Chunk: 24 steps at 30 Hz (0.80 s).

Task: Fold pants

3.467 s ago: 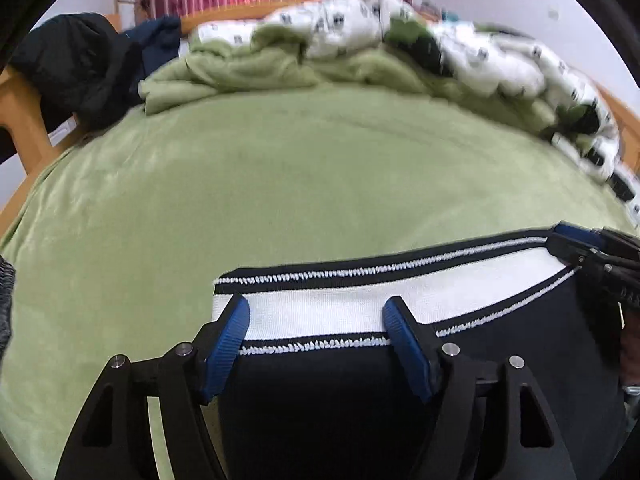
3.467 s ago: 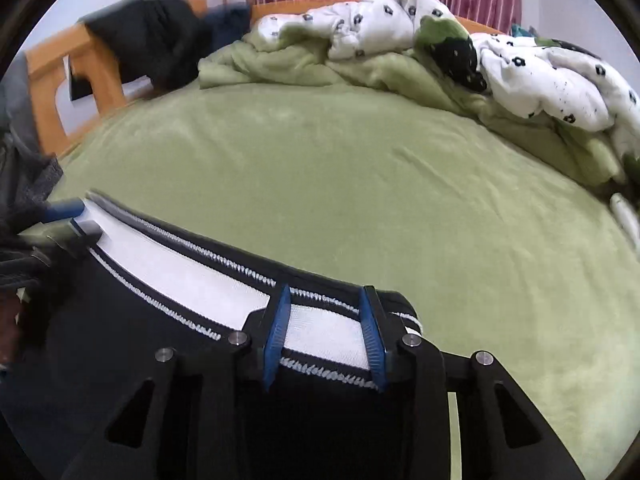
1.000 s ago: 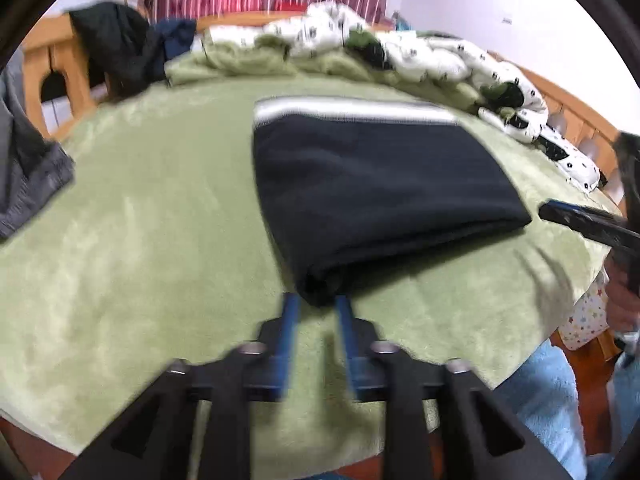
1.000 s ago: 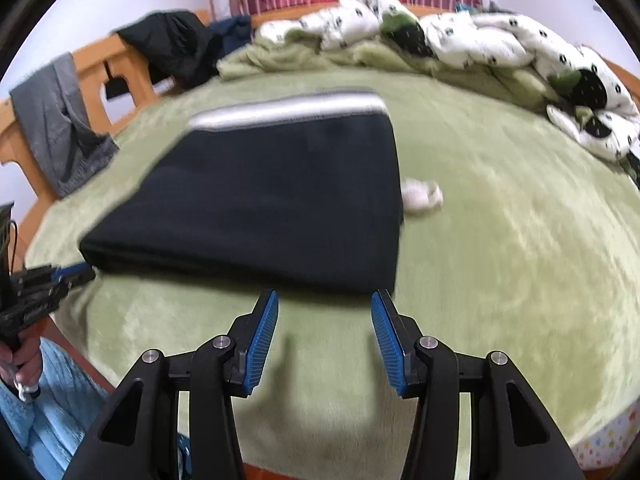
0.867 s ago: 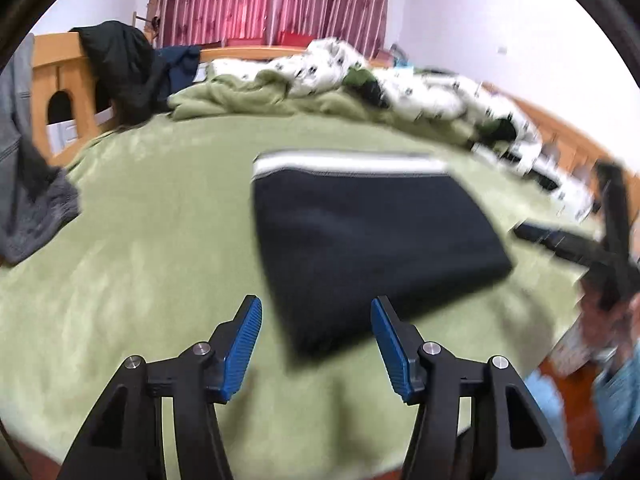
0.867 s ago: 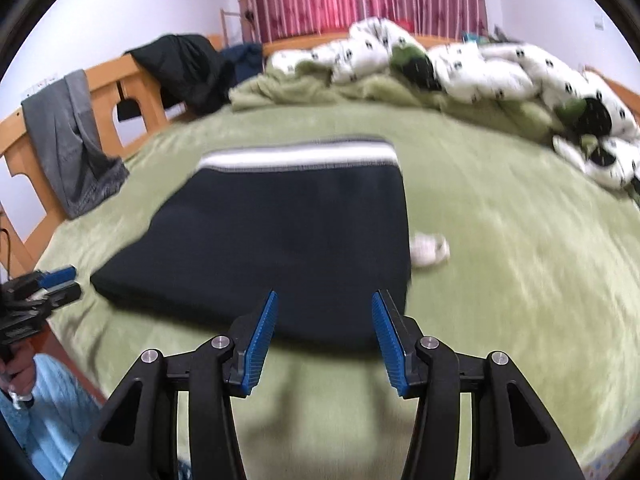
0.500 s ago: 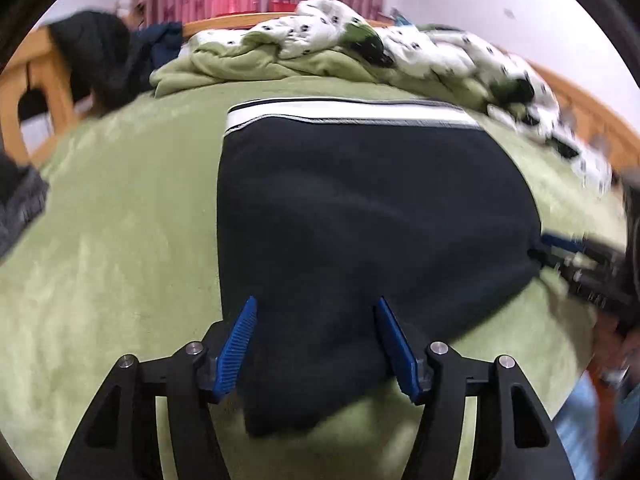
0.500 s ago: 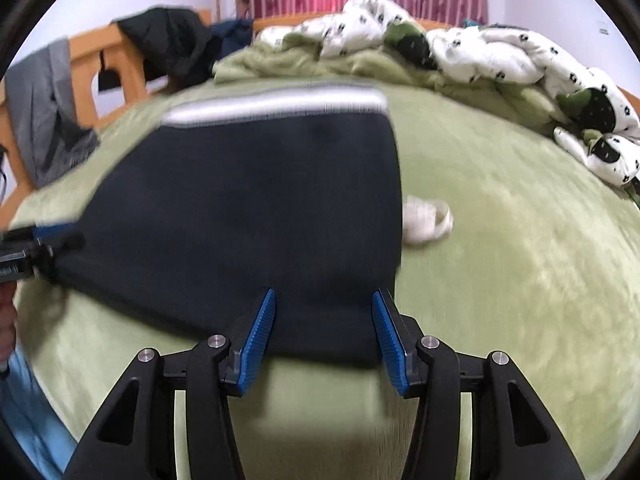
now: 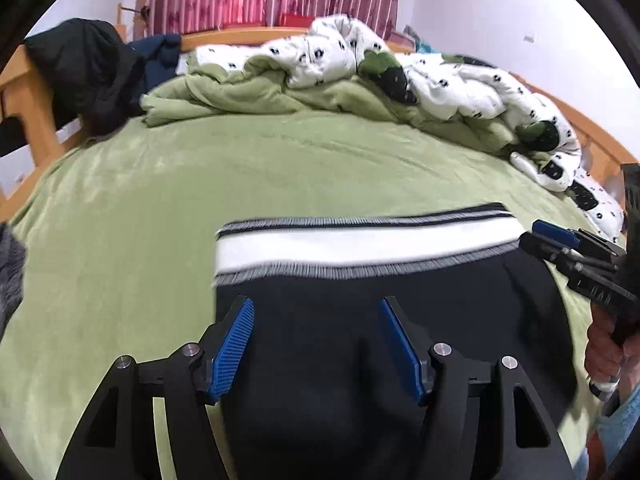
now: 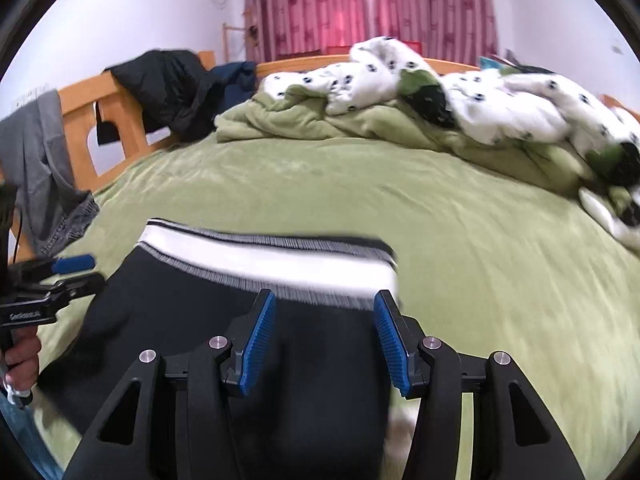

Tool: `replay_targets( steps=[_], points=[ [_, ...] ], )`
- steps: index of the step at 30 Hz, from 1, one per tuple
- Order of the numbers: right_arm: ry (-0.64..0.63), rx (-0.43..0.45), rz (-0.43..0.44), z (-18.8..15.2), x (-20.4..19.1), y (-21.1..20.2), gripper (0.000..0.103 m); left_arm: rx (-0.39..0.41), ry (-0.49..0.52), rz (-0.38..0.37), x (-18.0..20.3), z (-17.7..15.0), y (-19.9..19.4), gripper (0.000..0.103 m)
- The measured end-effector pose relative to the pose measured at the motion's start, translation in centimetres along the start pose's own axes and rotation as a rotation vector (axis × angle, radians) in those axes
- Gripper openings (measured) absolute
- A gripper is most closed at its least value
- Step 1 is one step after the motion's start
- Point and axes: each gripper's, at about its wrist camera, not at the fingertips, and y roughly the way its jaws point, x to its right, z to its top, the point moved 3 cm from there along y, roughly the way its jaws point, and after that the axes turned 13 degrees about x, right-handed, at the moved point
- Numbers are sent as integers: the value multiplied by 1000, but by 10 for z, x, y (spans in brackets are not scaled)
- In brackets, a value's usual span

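The folded black pants (image 9: 360, 360) with a white, grey-edged waistband (image 9: 360, 246) lie flat on the green bed. My left gripper (image 9: 316, 318) is open, its blue pads over the pants' left part, just short of the waistband. My right gripper (image 10: 322, 312) is open over the pants (image 10: 240, 352) near their right edge, close to the waistband (image 10: 280, 260). Each gripper shows in the other's view, the right (image 9: 568, 246) and the left (image 10: 68, 274), at the pants' sides. Neither holds cloth.
The green blanket (image 9: 200, 184) covers the bed. A crumpled white spotted and green duvet (image 9: 400, 80) lies at the far side. Dark jackets (image 10: 168, 80) and a grey garment (image 10: 36, 152) hang on the wooden bed frame (image 10: 80, 112) on the left.
Both grippers have moved forward over the pants, from the near folded edge up close to the waistband. Both have stayed open.
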Motion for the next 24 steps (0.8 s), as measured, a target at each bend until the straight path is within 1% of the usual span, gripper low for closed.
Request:
replay_targets(
  steps=[1, 2, 3, 4, 5, 6, 9, 13, 18, 24],
  points=[
    [-34, -38, -25, -2, -2, 22, 50, -21, -1, 6, -1, 1, 14, 63],
    [-69, -75, -59, -8, -4, 36, 50, -65, 7, 70, -3, -3, 33, 64],
    [-120, -112, -103, -17, -7, 53, 49, -102, 16, 109, -4, -7, 45, 68],
    [-134, -91, -107, -16, -10, 52, 49, -124, 15, 113, -4, -11, 53, 70],
    [-144, -87, -108, -14, -12, 50, 49, -110, 4, 103, -5, -12, 53, 73],
    [-145, -93, -116, -14, -13, 50, 49, -99, -12, 86, -7, -12, 51, 75],
    [-153, -80, -119, -18, -13, 46, 49, -107, -32, 75, -10, -14, 53, 78],
    [-144, -86, -116, -17, -8, 50, 49, -104, -28, 83, -11, -18, 51, 80],
    [-178, -89, -146, -19, -16, 48, 50, -120, -44, 86, -16, -20, 52, 87],
    [-168, -97, -153, -21, -16, 44, 51, -125, -40, 93, -17, -21, 50, 90]
  ],
)
